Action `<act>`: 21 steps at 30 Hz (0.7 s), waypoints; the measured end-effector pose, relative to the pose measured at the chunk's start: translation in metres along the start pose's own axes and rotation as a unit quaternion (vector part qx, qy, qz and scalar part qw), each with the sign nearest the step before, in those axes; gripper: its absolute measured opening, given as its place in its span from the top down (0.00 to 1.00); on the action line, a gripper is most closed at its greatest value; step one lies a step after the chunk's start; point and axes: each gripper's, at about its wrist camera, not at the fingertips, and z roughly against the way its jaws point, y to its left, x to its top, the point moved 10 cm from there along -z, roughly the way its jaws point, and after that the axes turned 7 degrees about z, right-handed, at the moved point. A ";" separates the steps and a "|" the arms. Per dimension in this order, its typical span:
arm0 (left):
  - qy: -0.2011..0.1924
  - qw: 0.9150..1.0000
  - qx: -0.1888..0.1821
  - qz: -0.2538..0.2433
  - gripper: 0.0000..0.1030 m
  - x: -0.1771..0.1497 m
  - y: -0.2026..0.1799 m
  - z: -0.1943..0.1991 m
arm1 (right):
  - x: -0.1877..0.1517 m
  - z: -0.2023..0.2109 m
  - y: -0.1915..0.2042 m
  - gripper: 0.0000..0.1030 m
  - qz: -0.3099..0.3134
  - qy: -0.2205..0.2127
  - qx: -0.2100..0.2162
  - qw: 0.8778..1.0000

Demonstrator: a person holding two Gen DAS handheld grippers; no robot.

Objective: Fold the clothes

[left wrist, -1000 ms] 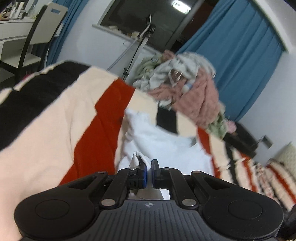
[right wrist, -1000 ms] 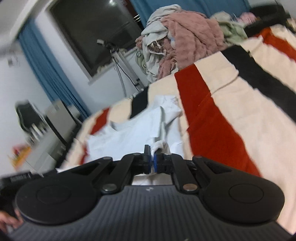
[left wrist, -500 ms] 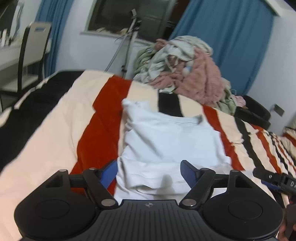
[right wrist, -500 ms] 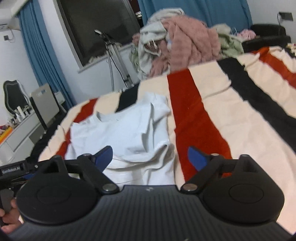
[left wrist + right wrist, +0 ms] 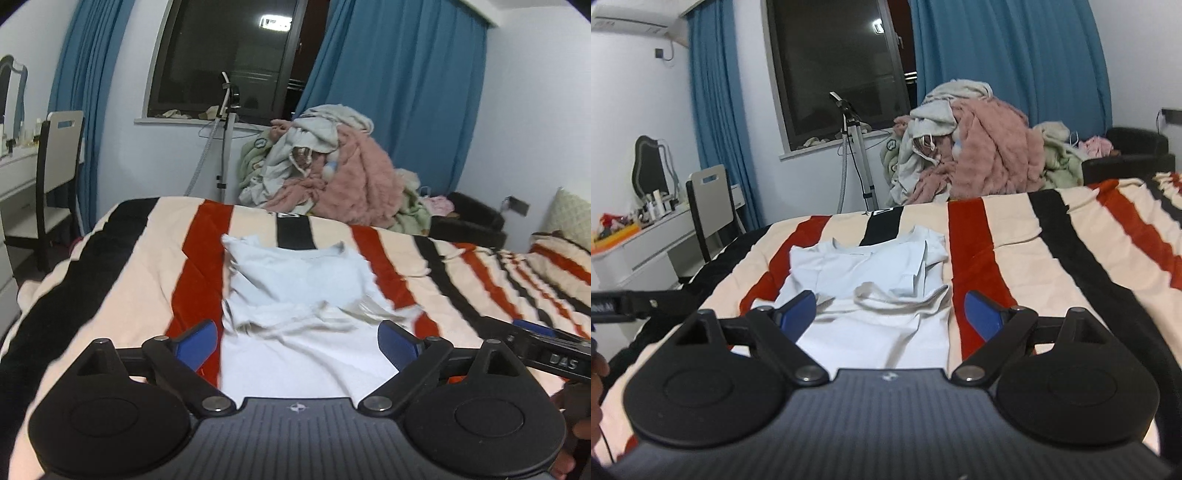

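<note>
Ahead, white shirt (image 5: pixel 295 284) on striped blanket (image 5: pixel 122 266), clothes pile (image 5: pixel 332 170) behind; left gripper (image 5: pixel 297 341), right gripper (image 5: pixel 890 310) spread wide, empty.

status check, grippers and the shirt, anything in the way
Left gripper open, empty. Right gripper open, empty. White t-shirt lies partly folded on the striped blanket, untouched. Nothing in the way; clothes pile sits beyond the bed.
</note>
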 end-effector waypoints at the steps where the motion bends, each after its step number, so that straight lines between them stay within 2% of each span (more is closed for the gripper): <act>1: -0.001 1.000 -0.004 0.001 0.07 -0.005 -0.001 0.010 | -0.002 0.008 0.002 0.14 -0.003 -0.002 0.000 1.000; 4: -0.001 1.000 -0.002 -0.005 0.06 -0.023 -0.001 0.031 | -0.007 0.032 0.007 0.14 -0.021 -0.007 -0.004 1.000; 6: 0.017 1.000 -0.011 0.011 0.06 -0.036 0.001 0.036 | -0.011 0.042 0.006 0.14 -0.038 -0.006 -0.006 0.999; 8: 0.051 0.996 -0.033 0.063 0.06 -0.051 0.007 0.032 | -0.016 0.047 0.004 0.14 -0.061 -0.002 -0.005 0.998; 10: 0.086 0.987 -0.056 0.122 0.06 -0.064 0.013 0.026 | -0.021 0.052 0.002 0.14 -0.084 0.002 -0.004 0.996; 12: 0.117 0.972 -0.078 0.189 0.06 -0.077 0.021 0.013 | -0.027 0.056 0.000 0.14 -0.112 0.008 -0.002 0.994; 13: 0.132 0.962 -0.089 0.222 0.06 -0.084 0.025 0.007 | -0.035 0.051 -0.005 0.14 -0.156 0.024 0.014 0.987; 14: 0.146 0.951 -0.099 0.255 0.06 -0.090 0.029 0.000 | -0.045 0.047 -0.008 0.14 -0.201 0.043 0.031 0.978; 16: 0.171 0.921 -0.121 0.327 0.08 -0.102 0.035 -0.017 | -0.073 0.032 -0.015 0.13 -0.315 0.092 0.068 0.942; 17: 0.174 0.915 -0.123 0.341 0.09 -0.104 0.038 -0.026 | -0.087 0.025 -0.017 0.13 -0.361 0.110 0.083 0.922; 18: 0.178 0.909 -0.124 0.355 0.13 -0.106 0.040 -0.035 | -0.103 0.017 -0.019 0.13 -0.412 0.131 0.096 0.896; 19: 0.180 0.903 -0.125 0.370 0.19 -0.108 0.043 -0.044 | -0.115 0.010 -0.019 0.15 -0.445 0.145 0.102 0.878; 20: 0.178 0.898 -0.118 0.384 0.22 -0.110 0.048 -0.052 | -0.127 0.003 -0.020 0.25 -0.474 0.158 0.106 0.860; 21: 0.176 0.893 -0.111 0.398 0.29 -0.111 0.053 -0.061 | -0.137 -0.005 -0.020 0.32 -0.494 0.169 0.103 0.847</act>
